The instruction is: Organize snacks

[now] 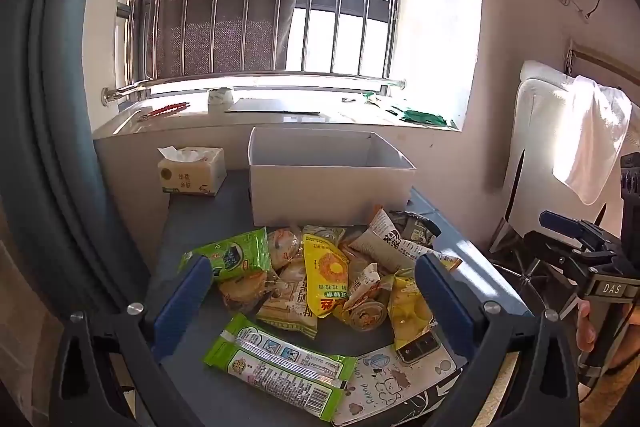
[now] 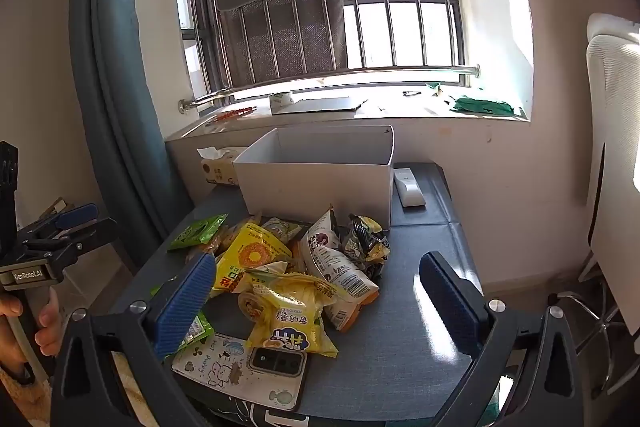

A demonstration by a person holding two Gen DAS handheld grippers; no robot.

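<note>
Snacks (image 1: 320, 279) before left claw (image 1: 314, 291) (open) — untouched;

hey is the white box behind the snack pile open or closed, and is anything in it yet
Open: the white box has no lid on, and its inner walls show. No snack shows inside, but its floor is hidden, so whether it is empty cannot be told.
</note>
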